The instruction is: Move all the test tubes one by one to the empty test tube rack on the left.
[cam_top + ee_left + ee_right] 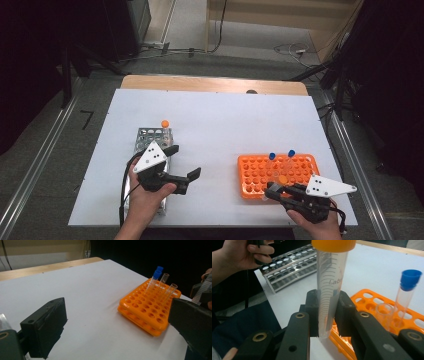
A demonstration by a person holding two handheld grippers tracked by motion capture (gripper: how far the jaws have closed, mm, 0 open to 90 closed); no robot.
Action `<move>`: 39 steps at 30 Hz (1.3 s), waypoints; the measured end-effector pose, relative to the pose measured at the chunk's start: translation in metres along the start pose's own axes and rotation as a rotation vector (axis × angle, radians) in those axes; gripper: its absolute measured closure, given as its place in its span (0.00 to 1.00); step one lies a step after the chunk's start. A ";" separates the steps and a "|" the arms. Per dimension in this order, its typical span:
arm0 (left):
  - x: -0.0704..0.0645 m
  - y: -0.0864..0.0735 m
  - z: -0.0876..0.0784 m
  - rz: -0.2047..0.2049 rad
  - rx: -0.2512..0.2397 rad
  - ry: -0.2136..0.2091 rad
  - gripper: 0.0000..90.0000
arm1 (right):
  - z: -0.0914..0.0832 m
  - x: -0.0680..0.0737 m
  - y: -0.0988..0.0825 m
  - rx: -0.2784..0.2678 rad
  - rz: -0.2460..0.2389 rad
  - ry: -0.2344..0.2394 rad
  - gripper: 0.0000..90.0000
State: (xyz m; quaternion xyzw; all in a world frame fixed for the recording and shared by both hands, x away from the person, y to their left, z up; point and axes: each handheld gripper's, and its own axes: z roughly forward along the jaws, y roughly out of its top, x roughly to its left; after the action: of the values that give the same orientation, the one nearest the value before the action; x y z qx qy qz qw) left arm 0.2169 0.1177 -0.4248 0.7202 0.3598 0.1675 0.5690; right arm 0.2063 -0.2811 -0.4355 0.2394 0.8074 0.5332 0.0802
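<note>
Left tool (186, 176) gapes wide; right tool (327, 315) is clamped tight.

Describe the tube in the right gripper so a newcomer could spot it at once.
Start at the orange rack on the table's right side. At its near edge the right gripper clamps an upright clear tube. Unlike the rack's blue-capped tubes, it has an orange cap and printed graduations.

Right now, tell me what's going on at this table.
A person works two handheld tongs over a white table. The right tongs are shut on a clear orange-capped tube, held upright beside the near corner of the orange rack, which already holds two blue-capped tubes and some uncapped ones. The left tongs are open and empty, by the metal rack, where another orange-capped tube stands at the far end.
</note>
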 end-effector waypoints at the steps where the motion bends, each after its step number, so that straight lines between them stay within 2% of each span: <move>1: -0.001 0.000 0.001 0.002 0.000 -0.005 0.02 | 0.002 0.001 0.001 -0.001 0.000 0.001 0.81; 13: -0.022 0.000 0.015 0.016 0.012 -0.095 0.05 | 0.023 0.010 0.005 0.019 0.008 0.008 0.81; 18: -0.031 0.000 0.023 0.009 0.027 -0.117 0.10 | 0.032 0.014 0.006 0.032 0.012 0.001 0.81; 23: -0.037 -0.002 0.029 0.002 0.035 -0.166 0.22 | 0.043 0.018 0.007 0.041 0.010 0.003 0.81; 28: -0.045 -0.003 0.035 0.016 0.041 -0.216 0.35 | 0.054 0.022 0.008 0.048 0.011 0.008 0.81; 35: -0.059 -0.005 0.047 0.036 0.060 -0.320 0.54 | 0.063 0.027 0.009 0.061 0.004 0.018 0.81; 39: -0.066 -0.005 0.054 0.049 0.068 -0.363 0.62 | 0.065 0.029 0.008 0.069 -0.002 0.023 0.81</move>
State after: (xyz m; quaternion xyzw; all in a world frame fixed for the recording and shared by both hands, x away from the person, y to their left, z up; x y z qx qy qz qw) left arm 0.2052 0.0331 -0.4347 0.7658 0.2389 0.0363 0.5959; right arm 0.2089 -0.2114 -0.4516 0.2352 0.8263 0.5078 0.0634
